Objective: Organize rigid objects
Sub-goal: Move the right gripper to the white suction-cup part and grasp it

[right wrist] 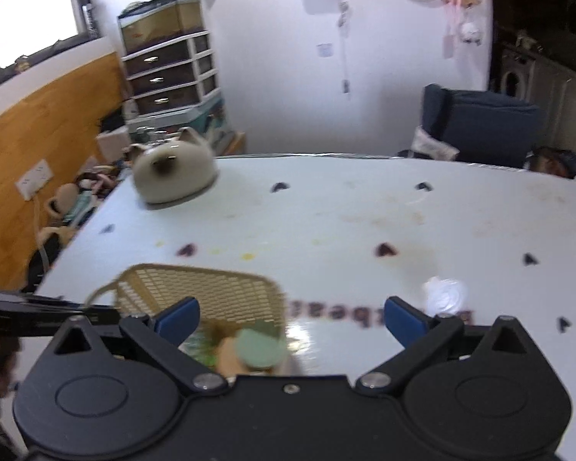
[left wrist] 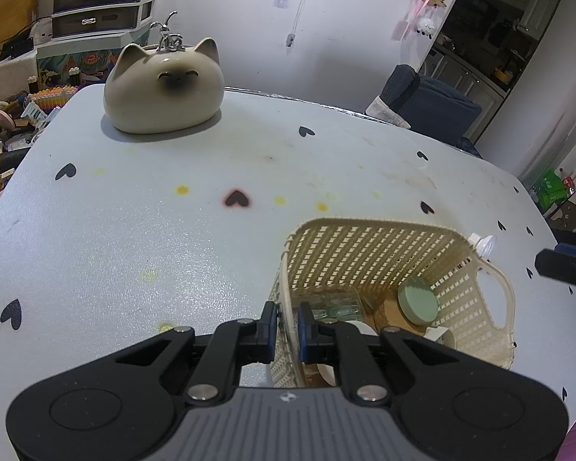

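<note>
A cream plastic basket (left wrist: 368, 246) stands on the white table. My left gripper (left wrist: 287, 322) is shut on the basket's near-left wall. Inside lie a green round lid (left wrist: 418, 300), a cork piece (left wrist: 389, 317), a clear glass item (left wrist: 332, 305) and a white cup (left wrist: 439, 336). In the right wrist view the basket (right wrist: 196, 288) sits at lower left, blurred. My right gripper (right wrist: 292, 317) is open and empty, above the basket's right edge. A small clear plastic item (right wrist: 443, 296) lies on the table just right of it, also behind the basket (left wrist: 484, 244).
A ceramic cat (left wrist: 165, 90) sits at the table's far left corner, also in the right wrist view (right wrist: 174, 171). A drawer unit (right wrist: 171, 73) and clutter stand beyond the left edge. A blue chair (right wrist: 480, 126) stands behind the table.
</note>
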`<move>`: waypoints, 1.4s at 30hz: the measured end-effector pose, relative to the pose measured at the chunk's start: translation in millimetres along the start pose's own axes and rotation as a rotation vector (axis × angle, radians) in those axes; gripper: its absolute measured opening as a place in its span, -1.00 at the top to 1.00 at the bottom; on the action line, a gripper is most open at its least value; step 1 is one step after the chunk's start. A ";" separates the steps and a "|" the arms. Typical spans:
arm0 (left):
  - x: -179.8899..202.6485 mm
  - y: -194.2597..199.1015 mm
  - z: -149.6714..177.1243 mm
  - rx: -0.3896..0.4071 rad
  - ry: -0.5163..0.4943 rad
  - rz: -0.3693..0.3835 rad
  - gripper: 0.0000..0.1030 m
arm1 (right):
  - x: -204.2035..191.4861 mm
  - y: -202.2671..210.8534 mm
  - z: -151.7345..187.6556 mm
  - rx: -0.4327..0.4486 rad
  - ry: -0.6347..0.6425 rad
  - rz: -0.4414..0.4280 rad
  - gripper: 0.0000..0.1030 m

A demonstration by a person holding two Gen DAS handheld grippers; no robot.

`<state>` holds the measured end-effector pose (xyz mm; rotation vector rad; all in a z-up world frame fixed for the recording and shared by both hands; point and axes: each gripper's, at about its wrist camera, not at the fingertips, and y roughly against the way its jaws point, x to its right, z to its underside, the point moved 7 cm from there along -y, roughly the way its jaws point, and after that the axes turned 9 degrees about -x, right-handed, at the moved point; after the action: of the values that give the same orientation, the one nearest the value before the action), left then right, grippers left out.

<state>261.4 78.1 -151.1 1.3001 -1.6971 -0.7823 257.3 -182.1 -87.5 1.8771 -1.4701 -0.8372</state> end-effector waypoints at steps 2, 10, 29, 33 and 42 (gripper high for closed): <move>0.1 -0.1 -0.2 0.000 0.001 0.000 0.76 | 12.7 -1.4 -0.6 0.017 -0.008 0.037 -1.00; -0.2 -0.2 0.1 0.000 0.002 0.000 0.76 | 74.0 -22.7 6.9 0.030 -0.130 0.165 -1.00; -0.6 -1.2 0.2 -0.007 0.019 -0.007 0.76 | 114.9 -97.1 8.1 0.000 -0.473 0.174 -0.33; -0.9 -1.1 -0.1 -0.007 0.023 -0.008 0.76 | 118.7 -110.0 -0.1 -0.011 -0.502 0.186 -0.21; -1.0 -2.9 -1.3 -0.011 0.024 -0.009 0.76 | 135.9 -126.9 -8.6 -0.023 -0.538 0.224 -0.10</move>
<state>264.0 78.3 -153.2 1.3055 -1.6667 -0.7777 364.7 -288.5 -196.2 1.4931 -1.9322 -1.3043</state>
